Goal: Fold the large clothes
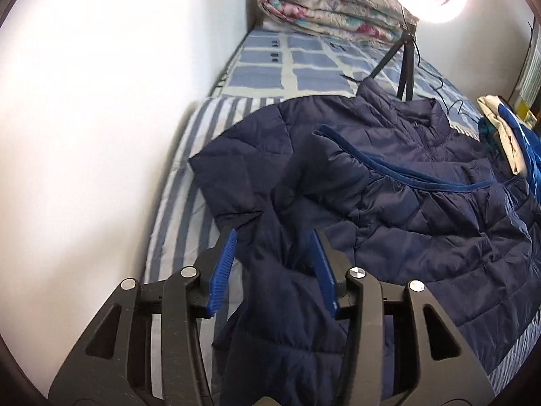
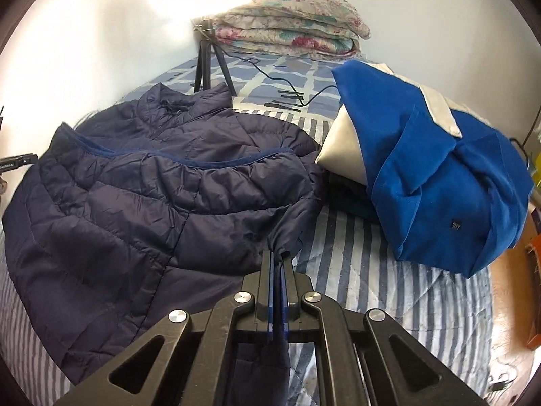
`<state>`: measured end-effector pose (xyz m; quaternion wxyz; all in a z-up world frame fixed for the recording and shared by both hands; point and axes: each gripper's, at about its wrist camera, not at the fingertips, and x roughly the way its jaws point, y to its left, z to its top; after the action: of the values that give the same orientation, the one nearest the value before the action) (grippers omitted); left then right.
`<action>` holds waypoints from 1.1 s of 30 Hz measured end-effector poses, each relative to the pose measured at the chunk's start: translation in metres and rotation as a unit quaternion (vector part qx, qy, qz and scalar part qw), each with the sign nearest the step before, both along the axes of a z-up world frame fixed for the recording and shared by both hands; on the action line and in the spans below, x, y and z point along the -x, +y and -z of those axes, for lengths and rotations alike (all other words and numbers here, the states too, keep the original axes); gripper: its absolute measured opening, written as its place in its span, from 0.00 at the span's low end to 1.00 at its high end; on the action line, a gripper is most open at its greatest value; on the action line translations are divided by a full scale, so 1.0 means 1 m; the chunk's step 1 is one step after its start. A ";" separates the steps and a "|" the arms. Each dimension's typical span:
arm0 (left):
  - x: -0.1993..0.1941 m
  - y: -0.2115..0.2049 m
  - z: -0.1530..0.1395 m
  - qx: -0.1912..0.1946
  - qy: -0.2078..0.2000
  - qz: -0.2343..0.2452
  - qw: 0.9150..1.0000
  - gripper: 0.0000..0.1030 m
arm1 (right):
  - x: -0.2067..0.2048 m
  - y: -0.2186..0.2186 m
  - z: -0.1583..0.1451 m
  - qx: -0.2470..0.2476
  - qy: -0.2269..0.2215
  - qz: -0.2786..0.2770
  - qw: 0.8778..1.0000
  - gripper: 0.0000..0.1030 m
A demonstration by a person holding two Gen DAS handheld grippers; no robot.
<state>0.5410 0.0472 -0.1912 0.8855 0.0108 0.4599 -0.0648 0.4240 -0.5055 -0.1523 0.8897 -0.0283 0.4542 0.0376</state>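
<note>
A navy quilted puffer jacket (image 1: 405, 203) lies spread over the striped bed sheet (image 1: 182, 203), its collar toward the far end. My left gripper (image 1: 272, 237) stands open with a sleeve of the jacket running between its blue pads (image 1: 225, 264); the pads do not press on it. In the right wrist view the same jacket (image 2: 135, 186) fills the left half. My right gripper (image 2: 277, 253) is shut on a pinched bit of the jacket's near edge, and the cloth hangs down between the fingers.
A pile of clothes topped by a bright blue and white garment (image 2: 439, 186) sits on the bed right of the jacket. A folded floral quilt (image 2: 290, 27) lies at the far end beside a black tripod (image 2: 206, 57) with a cable. A white wall (image 1: 84, 118) runs along the left.
</note>
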 end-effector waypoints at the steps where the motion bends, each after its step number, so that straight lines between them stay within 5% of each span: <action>1: -0.003 -0.001 0.003 -0.004 0.004 -0.001 1.000 0.45 | -0.001 -0.001 0.001 -0.006 0.001 0.003 1.000 0.01; 4: -0.014 -0.004 0.016 -0.010 0.025 -0.010 1.000 0.45 | -0.003 -0.002 0.005 -0.017 0.004 0.007 1.000 0.01; 7: -0.017 -0.007 0.024 -0.012 0.033 -0.011 0.999 0.02 | -0.003 -0.001 0.007 -0.011 0.006 0.005 1.000 0.01; 16: -0.009 -0.004 -0.013 -0.006 -0.027 -0.021 0.999 0.00 | 0.002 0.002 -0.010 0.021 -0.029 0.010 0.999 0.00; 21: -0.022 -0.011 -0.036 -0.033 -0.062 -0.027 0.997 0.00 | -0.005 0.002 -0.027 0.047 -0.061 0.019 0.997 0.00; 33: -0.098 -0.036 -0.042 -0.071 -0.104 -0.082 0.989 0.00 | -0.090 0.007 -0.041 0.110 -0.105 0.079 0.985 0.00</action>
<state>0.6393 0.0115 -0.1492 0.9279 0.0428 0.3681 0.0420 0.5143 -0.4984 -0.1108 0.9239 -0.0942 0.3607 -0.0858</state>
